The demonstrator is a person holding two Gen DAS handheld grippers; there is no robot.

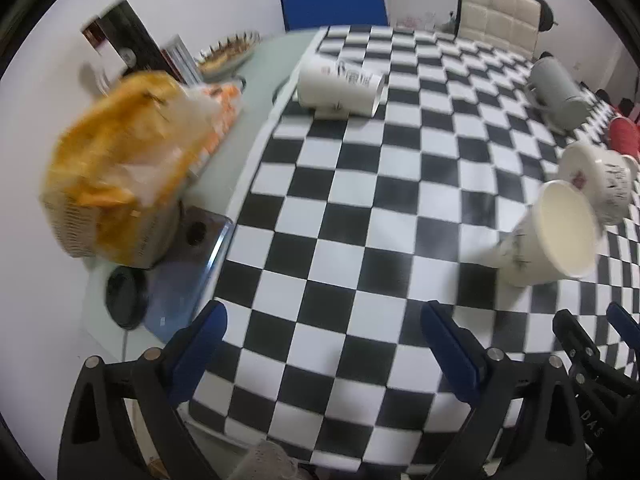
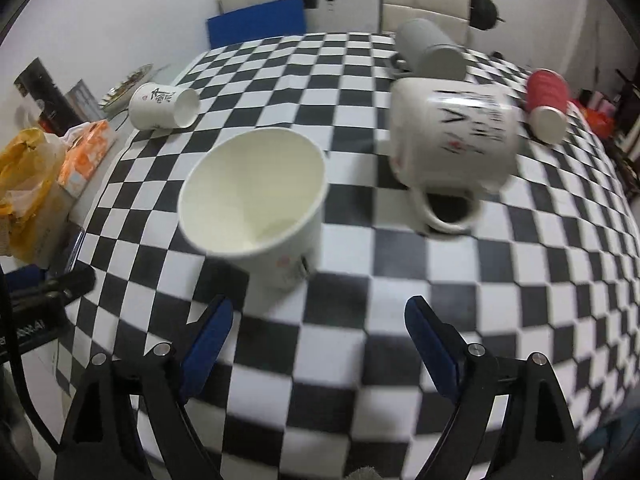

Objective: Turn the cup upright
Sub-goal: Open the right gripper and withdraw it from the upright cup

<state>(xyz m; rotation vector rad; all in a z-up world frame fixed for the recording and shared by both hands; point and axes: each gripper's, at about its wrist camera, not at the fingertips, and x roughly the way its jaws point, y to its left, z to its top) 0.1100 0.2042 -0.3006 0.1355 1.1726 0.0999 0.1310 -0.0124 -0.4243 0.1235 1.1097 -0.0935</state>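
A: What does the left wrist view show?

B: The left gripper [image 1: 320, 344] stands wide, nothing between its blue pads, over the checkered cloth [image 1: 340, 208]. Ahead and to its right the paper cup [image 1: 552, 236] stands with its mouth up, leaning in the fisheye. Just beyond it lies a white mug [image 1: 600, 184] on its side. Only this view shows the yellow bag [image 1: 116, 168] close on the left, a dark lid [image 1: 126, 298] below it, and part of the right gripper at the lower right edge.

A: And farther off?

B: A second paper cup [image 1: 340, 88] lies on its side far ahead, a grey flask [image 1: 558, 92] lies far right, and a red can [image 1: 624, 136] beyond the mug.

A: The right wrist view?

B: The right gripper [image 2: 320, 332] is also spread wide and empty. The paper cup [image 2: 256, 200] stands just ahead, slightly left, and here its empty white inside is plain. The white mug [image 2: 452, 132] lies ahead to the right, handle toward the gripper, partly hiding the grey flask [image 2: 432, 50]. Both views are blurred.

A: The room?

B: White walls, two pale chairs [image 2: 424, 0] and a blue board [image 2: 256, 24] past the table's far edge.
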